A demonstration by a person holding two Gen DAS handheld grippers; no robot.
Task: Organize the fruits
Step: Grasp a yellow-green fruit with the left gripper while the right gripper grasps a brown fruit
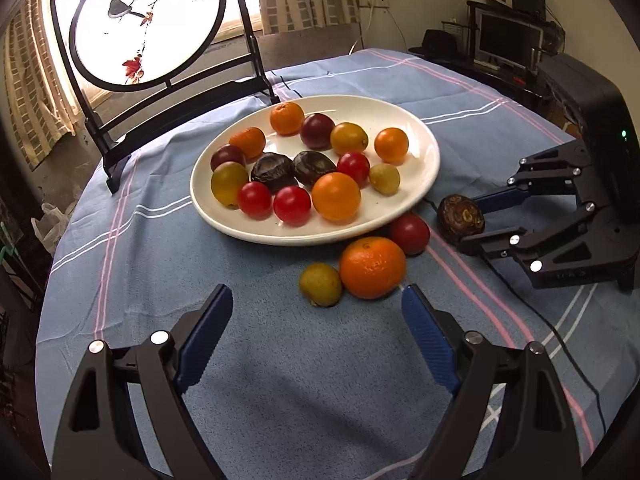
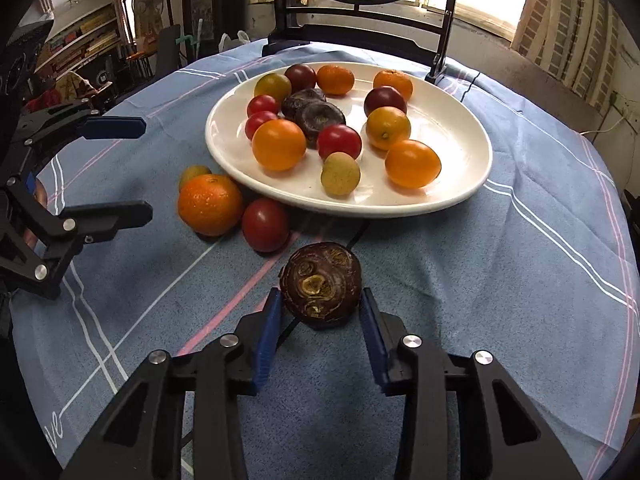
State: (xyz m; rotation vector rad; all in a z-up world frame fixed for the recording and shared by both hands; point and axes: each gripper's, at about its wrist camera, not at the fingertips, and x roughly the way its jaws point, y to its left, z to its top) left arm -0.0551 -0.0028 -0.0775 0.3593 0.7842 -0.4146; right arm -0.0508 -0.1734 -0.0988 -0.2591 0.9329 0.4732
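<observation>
- On the desk under a blue striped cloth, a wide white ceramic plate holds a mix of orange, red, dark purple, yellow-green and dark brown fruits.
- Off the plate, just beside its near rim: a large orange mandarin, a small yellow-green round fruit touching it, a dark red tomato-like fruit.
- Right gripper: blue-padded fingers either side of a dark brown knobbly round fruit on the cloth; left pad at its edge, a thin gap at the right pad, not clamped.
- Left gripper: fingers wide apart, nothing between them, low over the cloth near the mandarin and the yellow-green fruit.
- Black-framed round bird-painting screen stands behind the plate.
</observation>
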